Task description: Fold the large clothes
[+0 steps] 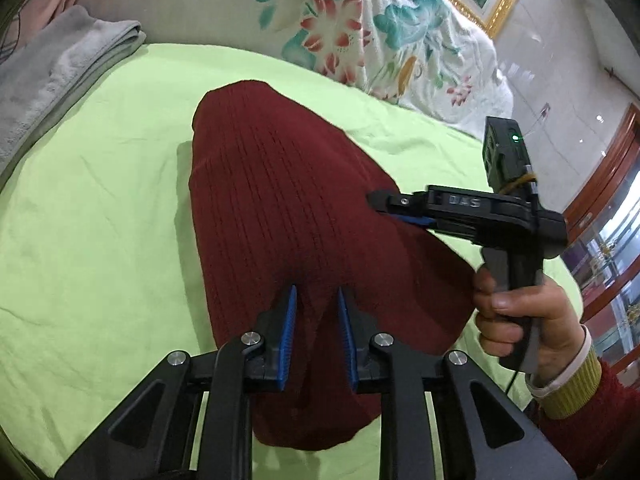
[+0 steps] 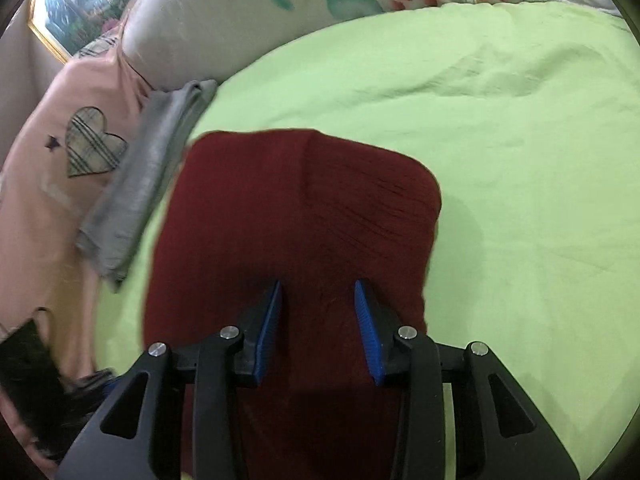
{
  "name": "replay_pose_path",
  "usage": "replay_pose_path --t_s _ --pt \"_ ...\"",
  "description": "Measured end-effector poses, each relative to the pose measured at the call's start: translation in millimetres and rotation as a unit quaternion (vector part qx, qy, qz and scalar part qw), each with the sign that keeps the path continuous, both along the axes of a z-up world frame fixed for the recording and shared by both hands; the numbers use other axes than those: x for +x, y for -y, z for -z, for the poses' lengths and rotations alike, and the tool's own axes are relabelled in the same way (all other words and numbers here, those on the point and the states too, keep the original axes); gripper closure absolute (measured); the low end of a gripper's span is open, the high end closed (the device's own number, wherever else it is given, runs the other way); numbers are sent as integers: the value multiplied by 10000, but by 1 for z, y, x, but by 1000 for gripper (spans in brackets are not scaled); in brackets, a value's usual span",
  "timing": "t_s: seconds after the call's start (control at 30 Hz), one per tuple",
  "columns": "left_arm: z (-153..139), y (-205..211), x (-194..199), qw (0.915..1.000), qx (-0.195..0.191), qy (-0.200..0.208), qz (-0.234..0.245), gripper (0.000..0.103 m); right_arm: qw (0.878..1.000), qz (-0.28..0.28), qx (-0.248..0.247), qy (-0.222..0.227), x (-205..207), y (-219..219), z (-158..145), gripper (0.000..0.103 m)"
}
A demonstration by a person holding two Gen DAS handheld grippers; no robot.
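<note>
A dark red ribbed knit garment (image 1: 280, 200) lies folded into a long block on the green bed sheet (image 1: 100, 200). My left gripper (image 1: 317, 292) hovers over its near half, blue pads a little apart, with nothing pinched between them. In the left wrist view a hand holds my right gripper (image 1: 380, 204) at the garment's right edge, its tips pointing left over the cloth. In the right wrist view the garment (image 2: 300, 208) fills the middle. My right gripper (image 2: 317, 284) stands open above it, with only flat cloth showing in the gap.
A folded grey towel (image 1: 60, 76) (image 2: 140, 200) lies at the sheet's edge beside the garment. A floral quilt (image 1: 380, 32) is piled behind. A pink pillow with a plaid heart (image 2: 60, 140) sits left. Bare green sheet (image 2: 520, 160) spreads to the right. A wooden cabinet (image 1: 608, 208) stands beyond the bed.
</note>
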State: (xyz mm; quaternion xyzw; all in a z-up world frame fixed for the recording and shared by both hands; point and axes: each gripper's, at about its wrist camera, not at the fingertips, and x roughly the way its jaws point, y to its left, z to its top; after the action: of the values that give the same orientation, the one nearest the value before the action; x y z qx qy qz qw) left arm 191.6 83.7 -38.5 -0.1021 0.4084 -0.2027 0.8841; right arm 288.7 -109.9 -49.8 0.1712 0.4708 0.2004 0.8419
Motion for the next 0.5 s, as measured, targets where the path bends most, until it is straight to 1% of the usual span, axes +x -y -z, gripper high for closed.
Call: replay_pose_path --t_s 0.03,0.23,0.33,0.4,0.43,0.5 --pt "1 2 1 10000 47 -6 -21 81 10000 57 -70 23 4 1 2 64" --pt "3 13 5 9994 318 21 -151 81 9999 132 -84 -41 10 5 3 64" --pt "2 13 4 9991 357 -4 -222 81 9998 176 55 -24 4 10 -5 62" --pt "2 12 4 9990 353 -29 -258 80 9996 196 194 43 -10 12 -16 62" --pt "2 12 4 9990 342 -46 -294 80 9992 143 348 155 -23 14 -24 62" --pt "2 12 3 9988 345 -48 -330 80 9987 51 433 262 -40 14 -31 60"
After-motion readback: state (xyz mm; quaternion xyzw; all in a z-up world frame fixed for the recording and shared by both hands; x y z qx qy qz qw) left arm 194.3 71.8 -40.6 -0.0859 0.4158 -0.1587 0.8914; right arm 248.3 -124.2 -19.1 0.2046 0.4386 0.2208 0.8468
